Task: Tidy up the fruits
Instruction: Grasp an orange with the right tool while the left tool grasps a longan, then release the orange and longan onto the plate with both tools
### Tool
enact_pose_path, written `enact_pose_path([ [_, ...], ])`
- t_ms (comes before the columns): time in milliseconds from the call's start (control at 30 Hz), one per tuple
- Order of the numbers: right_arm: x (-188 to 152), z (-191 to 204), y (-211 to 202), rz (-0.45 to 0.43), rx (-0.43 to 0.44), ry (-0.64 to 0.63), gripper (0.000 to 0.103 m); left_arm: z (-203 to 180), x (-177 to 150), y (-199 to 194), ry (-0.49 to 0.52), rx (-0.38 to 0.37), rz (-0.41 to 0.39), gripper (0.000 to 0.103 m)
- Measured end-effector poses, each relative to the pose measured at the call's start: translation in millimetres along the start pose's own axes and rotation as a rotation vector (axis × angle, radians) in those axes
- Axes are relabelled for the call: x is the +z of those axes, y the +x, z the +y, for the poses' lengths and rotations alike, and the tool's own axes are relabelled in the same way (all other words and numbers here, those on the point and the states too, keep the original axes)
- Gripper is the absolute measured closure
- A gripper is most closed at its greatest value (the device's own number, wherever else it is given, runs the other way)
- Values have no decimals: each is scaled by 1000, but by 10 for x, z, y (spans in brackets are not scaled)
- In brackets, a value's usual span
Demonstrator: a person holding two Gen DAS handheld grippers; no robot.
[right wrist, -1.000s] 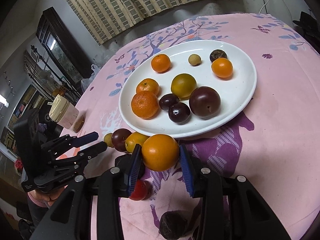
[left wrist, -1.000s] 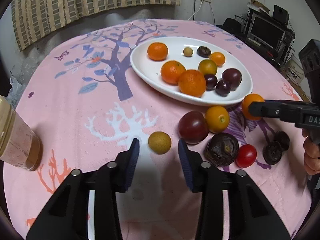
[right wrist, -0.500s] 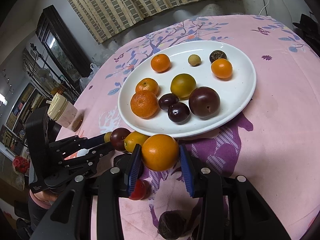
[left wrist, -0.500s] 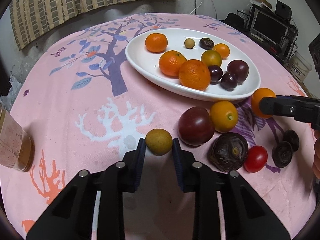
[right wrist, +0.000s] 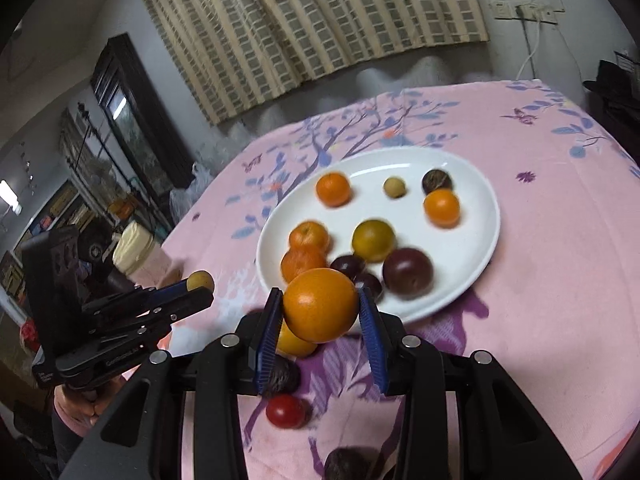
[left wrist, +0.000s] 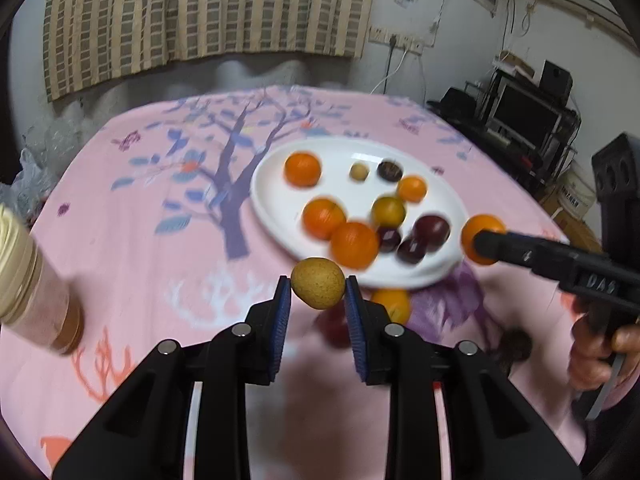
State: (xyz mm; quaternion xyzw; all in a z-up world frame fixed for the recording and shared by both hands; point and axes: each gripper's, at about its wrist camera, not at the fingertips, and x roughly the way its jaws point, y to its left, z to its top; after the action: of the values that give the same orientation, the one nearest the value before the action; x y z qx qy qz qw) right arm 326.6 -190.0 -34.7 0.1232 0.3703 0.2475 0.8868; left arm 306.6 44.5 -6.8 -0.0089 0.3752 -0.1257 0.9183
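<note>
My left gripper is shut on a small yellow-brown fruit, lifted above the pink tablecloth; that fruit also shows at the left gripper's tip in the right wrist view. The right gripper is shut on an orange, held just in front of the white plate. The same orange appears by the plate's right rim in the left wrist view. Several oranges and dark plums lie on the plate.
Loose fruit remains on the cloth: an orange, a dark plum, a red tomato and dark wrinkled fruits. A capped jar stands at the left. A person's hand holds the right gripper.
The left jaws closed on the small yellow-brown fruit and lifted it off the cloth. The right gripper rose a little with its orange.
</note>
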Motion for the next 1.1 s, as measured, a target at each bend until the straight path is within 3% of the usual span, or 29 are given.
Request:
enact_pose_path([
  [233, 315, -392, 191, -21, -110, 61, 64, -321, 565, 560, 3, -30, 11, 76],
  [400, 389, -582, 367, 3, -130, 87, 64, -434, 684, 859, -1, -19, 50, 76],
  [433, 395, -604, 387, 9, -129, 94, 63, -435, 687, 882, -7, -10, 53, 73],
  [467, 392, -615, 390, 9, -129, 99, 63, -426, 688, 892, -17, 1, 56, 53],
  [500, 395, -639, 382, 6, -127, 109, 56, -403, 684, 876, -33, 14, 53, 31],
  [567, 391, -640, 332, 3, -120, 118, 51, -331, 671, 748, -70, 50, 15, 16],
  [700, 336, -574, 84, -29, -94, 90, 50, -206, 612, 431, -117, 55, -26, 7],
  [833, 176, -484, -139, -46, -107, 45, 48, -82, 320, 146, -155, 59, -48, 5],
  [1000, -245, -415, -268, 19, -102, 12, 48, 61, -104, 18, -179, 105, -14, 5],
  [1100, -499, -347, -382, 58, -121, -37, 48, 147, -247, -33, -205, 93, 13, 5],
])
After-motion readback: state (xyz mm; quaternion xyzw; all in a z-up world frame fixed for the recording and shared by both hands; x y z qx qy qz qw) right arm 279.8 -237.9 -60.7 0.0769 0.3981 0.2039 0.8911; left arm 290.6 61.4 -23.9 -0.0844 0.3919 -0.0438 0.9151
